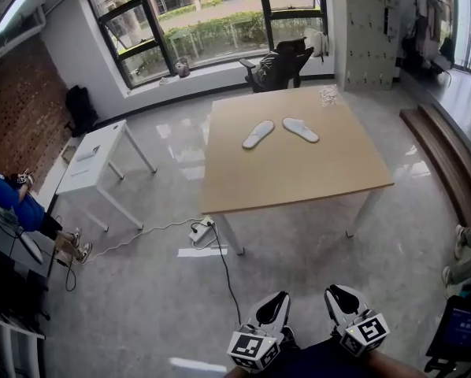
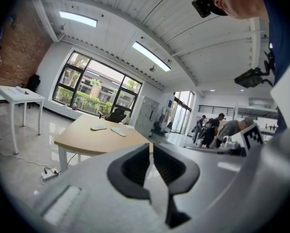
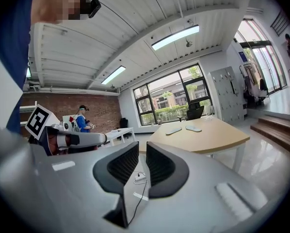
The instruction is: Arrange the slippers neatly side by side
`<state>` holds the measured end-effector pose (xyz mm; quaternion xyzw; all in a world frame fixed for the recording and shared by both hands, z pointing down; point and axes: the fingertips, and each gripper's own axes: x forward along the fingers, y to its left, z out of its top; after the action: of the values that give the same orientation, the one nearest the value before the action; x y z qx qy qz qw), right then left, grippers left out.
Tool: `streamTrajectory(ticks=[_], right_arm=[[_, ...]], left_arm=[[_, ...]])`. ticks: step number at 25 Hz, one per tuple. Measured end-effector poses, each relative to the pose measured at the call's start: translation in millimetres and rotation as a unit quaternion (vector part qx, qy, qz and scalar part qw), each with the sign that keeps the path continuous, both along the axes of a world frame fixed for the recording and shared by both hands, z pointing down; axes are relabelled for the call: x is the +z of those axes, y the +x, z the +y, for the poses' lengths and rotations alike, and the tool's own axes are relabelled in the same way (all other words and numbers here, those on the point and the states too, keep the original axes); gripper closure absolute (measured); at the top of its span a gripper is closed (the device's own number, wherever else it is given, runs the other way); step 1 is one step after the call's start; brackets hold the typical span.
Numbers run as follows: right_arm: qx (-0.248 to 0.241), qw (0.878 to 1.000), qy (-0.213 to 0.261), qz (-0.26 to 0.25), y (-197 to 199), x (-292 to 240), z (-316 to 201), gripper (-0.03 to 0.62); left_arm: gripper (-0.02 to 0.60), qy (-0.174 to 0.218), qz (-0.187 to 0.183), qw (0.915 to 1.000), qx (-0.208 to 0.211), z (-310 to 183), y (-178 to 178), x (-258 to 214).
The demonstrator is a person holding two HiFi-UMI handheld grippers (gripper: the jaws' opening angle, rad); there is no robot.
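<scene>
Two white slippers are lying on the far half of one light wooden table (image 1: 298, 183), which is standing in the middle of the room. The left slipper (image 1: 257, 134) and the right slipper (image 1: 300, 129) are lying apart and are not touching. Their far ends are pointing toward each other and their near ends are spreading outward. One small pale crumpled item (image 1: 328, 94) is sitting at the table's far right corner; its kind cannot be told.

Two tools are being held low at the near edge of the head view, well apart from the table. The left tool (image 2: 151, 145) is showing its jaws narrowly apart, with only a slit between them and nothing in it. The right tool (image 3: 142, 144) is showing its jaws slightly apart and is also carrying nothing. Each tool is bearing one cube, the left cube (image 1: 253, 349) and the right cube (image 1: 365, 333), each printed with black-and-white square markers.

One black office chair (image 1: 281, 65) is standing beyond the table's far edge. One small white side table (image 1: 101, 156) is standing to the left. One white power strip (image 1: 200, 231) is lying on the floor near the table's near left leg. One person in a blue top (image 1: 15, 203) is sitting at the far left.
</scene>
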<state>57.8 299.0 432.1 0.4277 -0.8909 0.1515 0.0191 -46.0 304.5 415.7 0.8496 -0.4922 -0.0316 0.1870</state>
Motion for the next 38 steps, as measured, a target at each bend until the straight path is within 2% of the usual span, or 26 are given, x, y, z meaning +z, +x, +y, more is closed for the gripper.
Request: streamTrajectory(ticks=[4,9,18,22,27,32,36,38], right_arm=[[-0.002,1.0,0.007,0.003,-13.6,-3.5,-18.8,0.545],[0.0,1.0,0.007,0.004,-18.4,-0.9,-37.6,0.546],[-0.014,1.0,0.002,-0.015,-29.7,6.3,-90.1,0.546],[-0.015,1.0,0.012,-0.024,-22.5,9.6,-128.4,0.546],[-0.031,0.999,0.003,-0.027,-14.4,13.1,-169.4,0.546],[-0.018,0.999,-0.007,-0.045,10.6,6.1,-220.6,0.546],[-0.035,0.999,-0.002,-0.038,13.2,8.5,-227.7,0.546],[-0.029,0.999,0.001,-0.042,13.5,7.4,-228.3,0.546]], left_arm=[[0.555,-0.006,-0.003,0.9998,-0.019,-15.6,-25.9,3.4],[0.557,-0.008,0.0,0.9998,-0.017,-29.8,-29.9,13.7],[0.558,-0.012,-0.023,0.999,-0.037,-79.0,-39.8,0.9],[0.558,-0.009,-0.028,0.9986,-0.043,-110.7,-33.5,6.0],[0.558,-0.007,-0.03,0.9986,-0.044,-152.9,-18.6,10.6],[0.558,-0.014,-0.041,0.9977,-0.053,-198.3,4.9,5.7],[0.558,-0.013,-0.047,0.9972,-0.056,-210.8,9.0,-1.2],[0.558,-0.012,-0.047,0.9974,-0.053,-209.6,9.6,-0.7]])
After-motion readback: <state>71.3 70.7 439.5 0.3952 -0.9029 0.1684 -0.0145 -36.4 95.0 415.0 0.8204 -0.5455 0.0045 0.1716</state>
